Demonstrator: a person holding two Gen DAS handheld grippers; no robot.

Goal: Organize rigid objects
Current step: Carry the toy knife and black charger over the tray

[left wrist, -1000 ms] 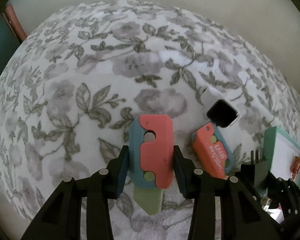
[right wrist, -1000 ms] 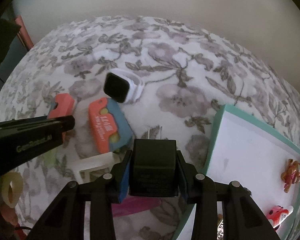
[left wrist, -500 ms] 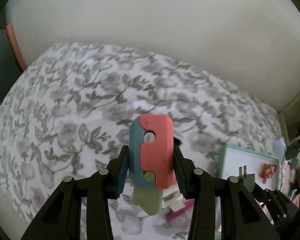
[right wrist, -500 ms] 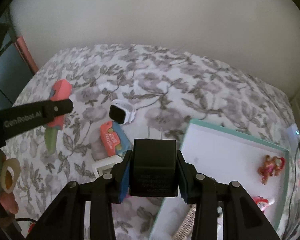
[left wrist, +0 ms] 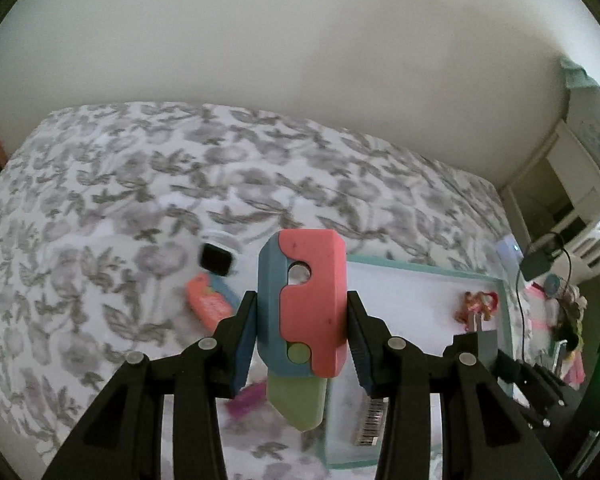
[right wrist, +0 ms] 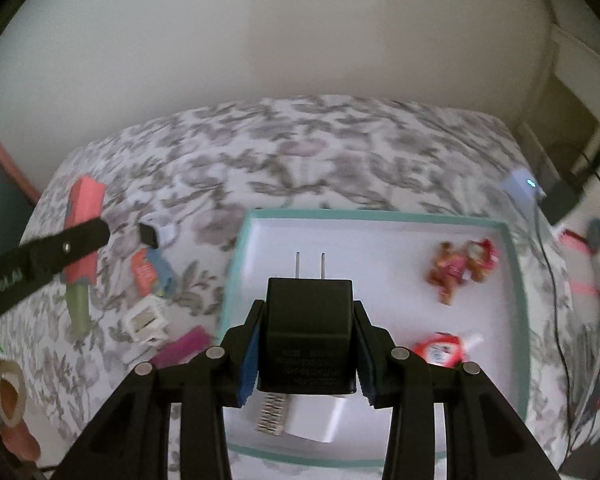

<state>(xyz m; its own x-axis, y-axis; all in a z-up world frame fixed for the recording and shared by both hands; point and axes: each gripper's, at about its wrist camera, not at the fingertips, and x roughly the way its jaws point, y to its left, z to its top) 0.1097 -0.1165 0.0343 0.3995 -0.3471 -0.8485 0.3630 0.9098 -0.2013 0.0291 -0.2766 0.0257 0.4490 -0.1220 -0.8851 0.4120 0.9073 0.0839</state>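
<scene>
Teal tray (right wrist: 516,264) with toy figures (right wrist: 462,266), red toy (right wrist: 440,350), white block (right wrist: 320,424)

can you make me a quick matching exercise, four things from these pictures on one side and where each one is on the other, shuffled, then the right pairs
Things:
1. black plug
2. pink and blue toy
3. red and white tape roll
4. white smartwatch

Places:
A. lying on the flowered bedcover
B. held in the left gripper
C. lying inside the teal-rimmed box
D. held in the right gripper

Pairs: 1-D, 2-B, 3-C, 4-A
</scene>
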